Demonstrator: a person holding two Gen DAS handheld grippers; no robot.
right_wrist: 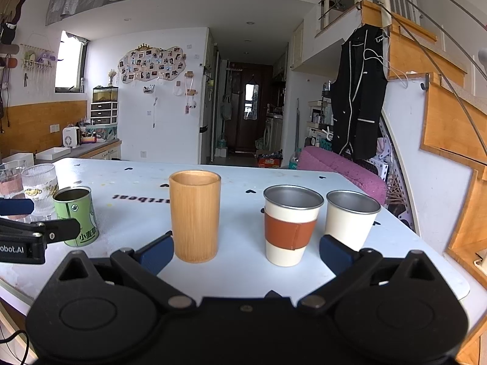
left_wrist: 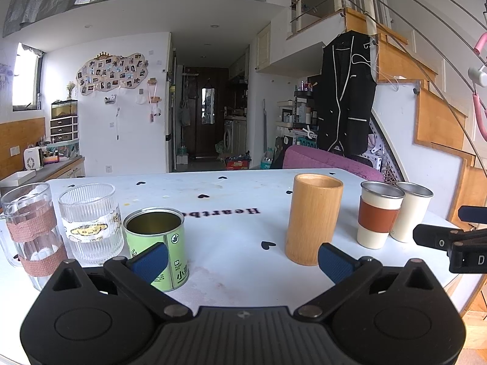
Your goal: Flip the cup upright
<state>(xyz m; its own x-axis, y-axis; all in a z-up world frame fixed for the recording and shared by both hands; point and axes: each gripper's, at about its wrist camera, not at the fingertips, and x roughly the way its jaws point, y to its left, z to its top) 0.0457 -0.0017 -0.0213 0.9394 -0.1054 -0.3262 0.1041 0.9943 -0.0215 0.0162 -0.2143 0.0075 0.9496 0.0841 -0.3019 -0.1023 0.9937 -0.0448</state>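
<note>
All cups already stand mouth-up, none inverted; bamboo cup [right_wrist: 194, 217] mid-table looks stiff, light, smooth-walled, best pinched mid-wall. Left of it green tin [left_wrist: 156, 248] plus two glasses, right of it sleeved cup [right_wrist: 290, 225] and white cup [right_wrist: 350, 217]; visible interiors look empty. Left gripper [left_wrist: 243, 260] and right gripper [right_wrist: 246, 251] fingers spread wide, holding nothing

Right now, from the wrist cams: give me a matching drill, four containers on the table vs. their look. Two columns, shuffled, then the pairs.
Things:
1. bamboo cup
2. green can
3. ribbed glass
4. sleeved cup

Looks:
A. clear, cartoon band around it
B. white, metal rim, brown sleeve
C. plain tan wood, tall, straight-sided
D. printed label, dark open inside

Pairs: 1-C, 2-D, 3-A, 4-B

All four stand upright, mouths up. Both tongs are open and hold nothing.
</note>
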